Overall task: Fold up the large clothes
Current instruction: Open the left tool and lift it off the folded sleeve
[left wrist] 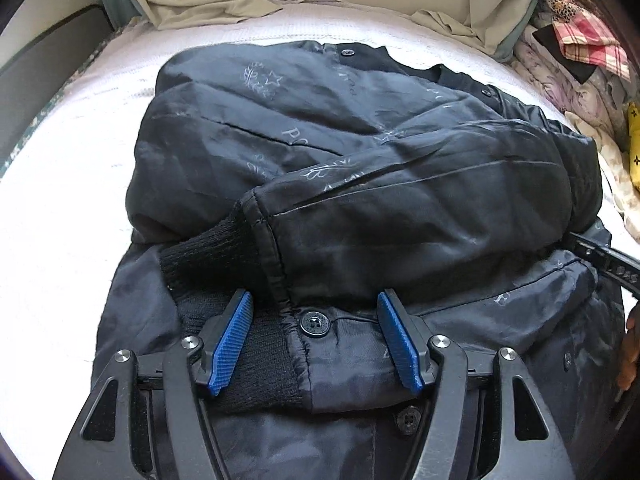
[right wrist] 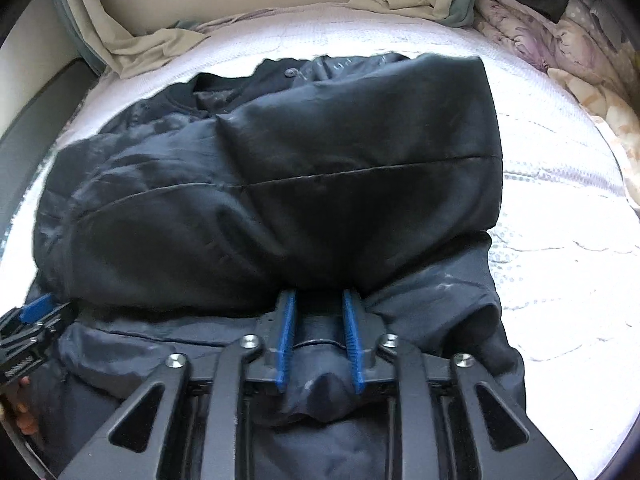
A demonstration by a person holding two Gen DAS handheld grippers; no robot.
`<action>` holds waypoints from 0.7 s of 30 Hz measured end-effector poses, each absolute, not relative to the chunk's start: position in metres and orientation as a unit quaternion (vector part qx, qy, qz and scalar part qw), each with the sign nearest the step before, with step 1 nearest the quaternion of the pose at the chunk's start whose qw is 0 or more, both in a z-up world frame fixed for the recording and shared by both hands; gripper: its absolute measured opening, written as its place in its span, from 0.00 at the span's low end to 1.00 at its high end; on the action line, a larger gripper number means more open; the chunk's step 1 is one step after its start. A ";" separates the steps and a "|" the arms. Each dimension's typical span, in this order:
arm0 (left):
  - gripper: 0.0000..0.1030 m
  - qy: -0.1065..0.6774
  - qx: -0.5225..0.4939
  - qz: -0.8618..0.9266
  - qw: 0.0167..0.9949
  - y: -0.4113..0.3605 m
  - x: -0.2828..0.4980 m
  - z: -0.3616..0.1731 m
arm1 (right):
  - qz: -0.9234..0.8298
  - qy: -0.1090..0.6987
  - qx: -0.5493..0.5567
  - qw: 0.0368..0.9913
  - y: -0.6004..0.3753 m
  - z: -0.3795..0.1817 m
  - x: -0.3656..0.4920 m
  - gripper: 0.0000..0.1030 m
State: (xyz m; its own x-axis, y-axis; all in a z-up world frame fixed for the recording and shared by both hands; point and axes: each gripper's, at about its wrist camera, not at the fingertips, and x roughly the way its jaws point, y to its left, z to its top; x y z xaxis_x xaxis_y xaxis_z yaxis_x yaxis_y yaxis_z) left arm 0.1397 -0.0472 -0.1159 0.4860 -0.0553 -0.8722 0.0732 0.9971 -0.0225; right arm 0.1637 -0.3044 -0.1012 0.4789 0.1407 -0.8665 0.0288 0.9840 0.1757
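One dark jacket (left wrist: 360, 152) lies on the white mattress (left wrist: 60, 220), both sleeves folded across its body. My left gripper (left wrist: 316, 312) hovers at the near hem with its two blue pads (left wrist: 230, 344) spread apart, straddling a ribbed cuff (left wrist: 212, 256) and one of the two buttons (left wrist: 314, 323) nearest me (neither pad presses the cloth). My right gripper (right wrist: 319, 312) has a ridge of fabric between its two narrow-set pads (right wrist: 286, 340); whether they pinch it I cannot tell. A heap of other clothes (left wrist: 576, 52) sits at the far right.
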 end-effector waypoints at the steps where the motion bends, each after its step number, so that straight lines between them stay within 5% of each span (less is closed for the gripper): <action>1: 0.67 0.506 0.009 -0.038 0.861 -0.048 0.139 -0.112 | 0.038 0.507 0.088 0.856 -0.305 -0.094 0.160 0.39; 10: 0.74 0.490 0.004 -0.036 0.871 -0.028 0.122 -0.071 | 0.036 0.477 0.141 0.867 -0.340 -0.036 0.123 0.50; 21: 0.75 0.522 -0.059 -0.018 0.851 0.053 0.085 -0.067 | 0.040 0.545 0.142 0.826 -0.378 -0.073 0.083 0.57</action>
